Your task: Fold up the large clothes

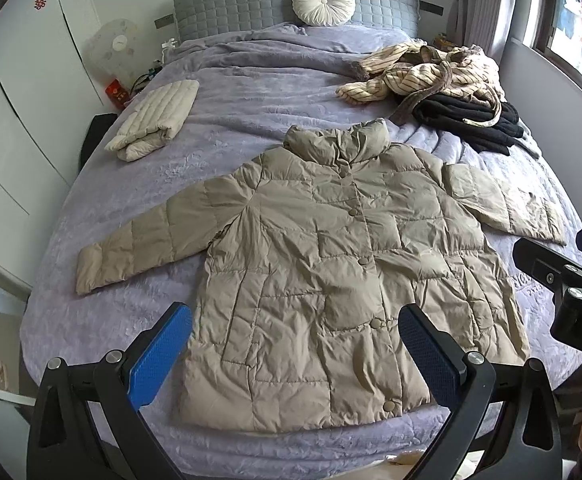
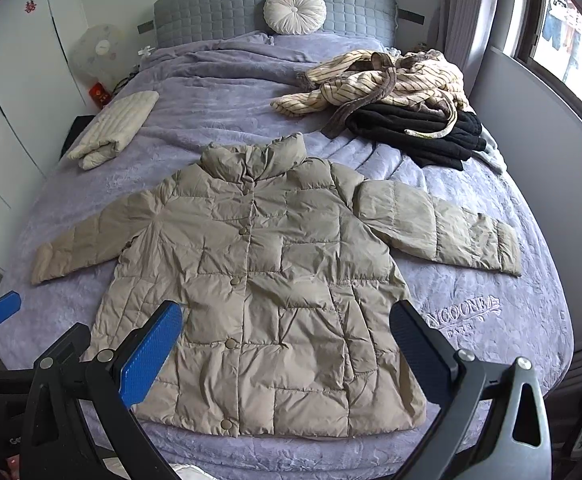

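While both tongs hover above the near edge of the bed [image 1: 251,92], neither holds anything: the left gripper [image 1: 295,354] stands wide, its blue pads [image 1: 159,360] spread to either side of the coat's hem, and the right gripper [image 2: 287,350] is spread just as wide over the same hem. Between each pair of fingers lies the coat [image 1: 331,260], a tan quilted one, flat on its back with the buttoned front up, collar toward the headboard [image 1: 251,4] and hem toward the tongs. From the left wrist view the hem sits just past the fingertips, with no contact to be seen; from the right wrist view the same holds, the lower buttons showing in the gap. Its sleeves reach out to both sides, each angled down toward the foot of the bed. In the left view the right gripper's body shows at the right edge, beside the coat's right sleeve. Farther off, a folded cream garment [image 1: 155,120] lies near the left edge of the bed, well apart from the coat, and a heap of striped and black clothes [image 1: 443,84] sits beyond the collar to the right. A round cushion [image 1: 323,2] leans on the headboard.
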The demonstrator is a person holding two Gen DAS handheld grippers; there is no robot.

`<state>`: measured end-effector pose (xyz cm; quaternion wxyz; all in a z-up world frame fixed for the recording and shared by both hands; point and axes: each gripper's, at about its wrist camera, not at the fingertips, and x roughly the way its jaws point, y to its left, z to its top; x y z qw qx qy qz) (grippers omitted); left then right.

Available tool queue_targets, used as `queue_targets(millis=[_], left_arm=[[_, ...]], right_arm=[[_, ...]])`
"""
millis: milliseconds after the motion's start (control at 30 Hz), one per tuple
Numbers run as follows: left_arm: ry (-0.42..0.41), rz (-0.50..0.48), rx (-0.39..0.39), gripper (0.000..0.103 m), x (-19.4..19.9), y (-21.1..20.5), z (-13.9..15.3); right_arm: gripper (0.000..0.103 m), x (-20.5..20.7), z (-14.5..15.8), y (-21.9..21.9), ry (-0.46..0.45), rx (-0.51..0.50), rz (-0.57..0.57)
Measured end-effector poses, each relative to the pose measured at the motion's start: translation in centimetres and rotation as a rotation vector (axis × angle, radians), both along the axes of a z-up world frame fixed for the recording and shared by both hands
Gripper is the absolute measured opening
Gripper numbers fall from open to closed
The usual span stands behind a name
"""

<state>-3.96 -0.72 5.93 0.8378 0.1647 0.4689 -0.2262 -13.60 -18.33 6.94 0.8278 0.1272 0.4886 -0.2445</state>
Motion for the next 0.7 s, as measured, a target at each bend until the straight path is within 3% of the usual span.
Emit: queue_targets(millis=[700], left_arm=[[0.001,0.017,0.005,0.103,0.17,0.36,-0.18]], right_arm=[[0.103,0.15,-0.53,0.23,0.004,0.016,0.004]])
